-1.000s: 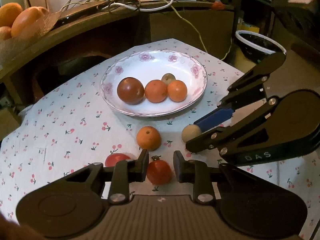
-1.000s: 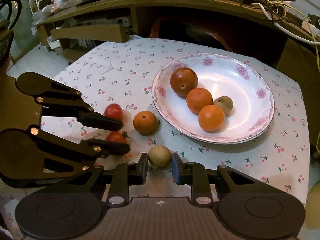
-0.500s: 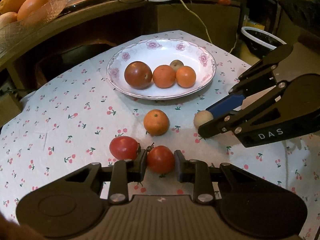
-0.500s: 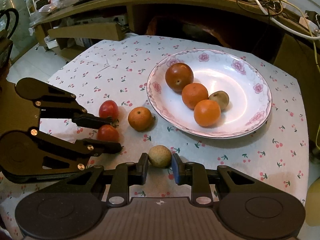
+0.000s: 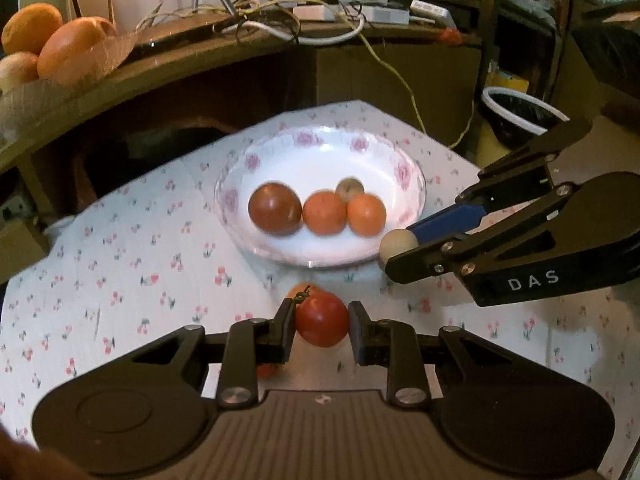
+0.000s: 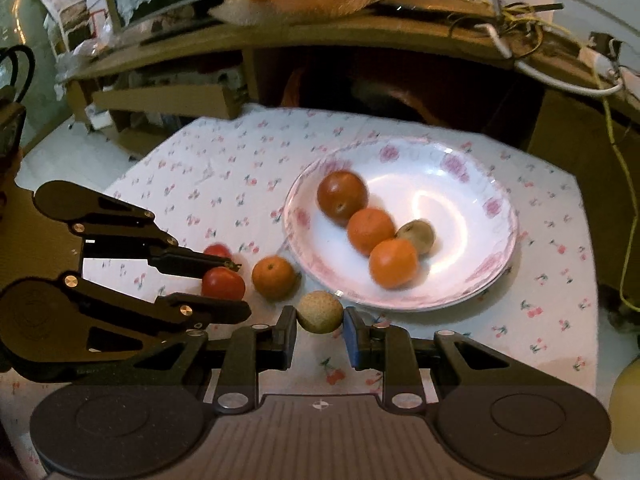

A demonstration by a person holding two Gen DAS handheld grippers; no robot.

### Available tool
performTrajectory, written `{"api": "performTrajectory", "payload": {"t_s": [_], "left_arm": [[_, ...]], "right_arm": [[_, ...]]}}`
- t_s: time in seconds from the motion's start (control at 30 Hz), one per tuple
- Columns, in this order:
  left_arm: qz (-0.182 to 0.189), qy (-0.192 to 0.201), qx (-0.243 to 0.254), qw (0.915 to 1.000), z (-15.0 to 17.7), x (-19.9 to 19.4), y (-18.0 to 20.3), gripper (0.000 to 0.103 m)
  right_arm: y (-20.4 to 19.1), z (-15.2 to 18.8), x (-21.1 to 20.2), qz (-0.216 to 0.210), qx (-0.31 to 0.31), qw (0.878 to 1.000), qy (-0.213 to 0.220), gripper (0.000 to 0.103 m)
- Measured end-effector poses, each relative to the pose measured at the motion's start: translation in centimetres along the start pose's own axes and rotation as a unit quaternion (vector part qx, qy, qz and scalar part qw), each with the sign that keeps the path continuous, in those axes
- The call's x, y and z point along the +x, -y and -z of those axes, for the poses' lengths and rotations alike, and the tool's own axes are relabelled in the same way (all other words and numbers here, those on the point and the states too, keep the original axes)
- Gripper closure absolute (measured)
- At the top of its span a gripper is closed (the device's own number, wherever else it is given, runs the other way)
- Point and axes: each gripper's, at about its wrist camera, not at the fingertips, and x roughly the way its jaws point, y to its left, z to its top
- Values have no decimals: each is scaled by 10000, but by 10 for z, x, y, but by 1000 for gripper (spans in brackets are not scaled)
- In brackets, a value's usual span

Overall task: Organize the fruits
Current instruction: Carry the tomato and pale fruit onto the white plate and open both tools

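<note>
Both held fruits now hang clear of the cloth, nearer the plate (image 6: 496, 216) than a second ago. Left gripper (image 5: 322, 320) clamps a red tomato (image 5: 322, 318) between its jaws; right gripper (image 6: 320, 322) pinches a small tan fruit (image 6: 320, 312), probably for carrying to the four fruits already plated ahead.

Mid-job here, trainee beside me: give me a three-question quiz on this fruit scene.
1. True or false: the left gripper is shut on a red tomato.
2. How many fruits lie in the floral plate?
3. The right gripper holds: A) an orange, B) a small tan round fruit, C) nothing.

Key: 1 true; 2 four; 3 B.
</note>
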Motion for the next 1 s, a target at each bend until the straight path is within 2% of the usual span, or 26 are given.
{"api": "performTrajectory", "payload": {"t_s": [0.37,1.0], "left_arm": [[-175,138,54,9997,-31,24,6,70],[-351,-43,-78,9993,-39,63,2,70]], "right_arm": [[19,-10,3,380,181,9989,205,77],[39,-15,19,620,366,9972,177,77]]}}
